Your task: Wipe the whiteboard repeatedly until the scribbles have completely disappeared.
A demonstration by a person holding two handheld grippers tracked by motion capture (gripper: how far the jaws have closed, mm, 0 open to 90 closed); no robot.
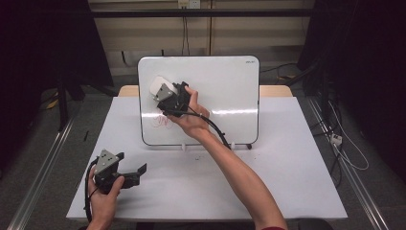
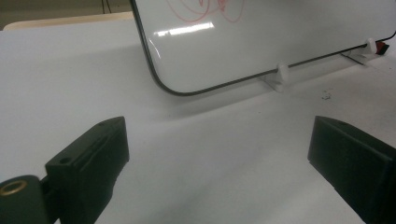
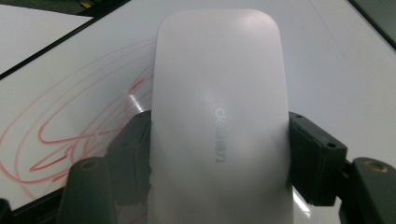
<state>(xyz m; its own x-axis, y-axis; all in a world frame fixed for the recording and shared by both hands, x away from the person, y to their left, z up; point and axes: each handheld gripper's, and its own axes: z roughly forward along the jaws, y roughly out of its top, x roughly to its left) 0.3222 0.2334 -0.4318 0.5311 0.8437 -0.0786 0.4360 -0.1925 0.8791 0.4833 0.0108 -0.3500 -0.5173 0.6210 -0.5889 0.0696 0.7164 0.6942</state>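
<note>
The smooth white rounded-rectangle eraser (image 3: 219, 121) carried pale grey lettering on its back, too faint to read surely; a small grey mark sat at the far right corner of the white dry-erase board (image 1: 225, 91), too small to read. Red looping scribbles (image 1: 162, 121) marked the board's lower left part.

The right tool (image 1: 165, 93) was clamped on the eraser, one black jaw pressed against each long side, and held it against the board's left half, just above the scribbles. In the right gripper view the red loops (image 3: 70, 140) lay to the left of the eraser. The left tool (image 1: 136, 173) rested near the left near corner of the table, its jaws spread wide with nothing between them, pointed toward the board's lower corner (image 2: 173, 84).

The board stood tilted on small white plastic feet (image 2: 281, 74) at the far side of the white table (image 1: 287, 182). Around it lay a grey floor, dark curtains on both sides, and cables hanging along the pale far wall.
</note>
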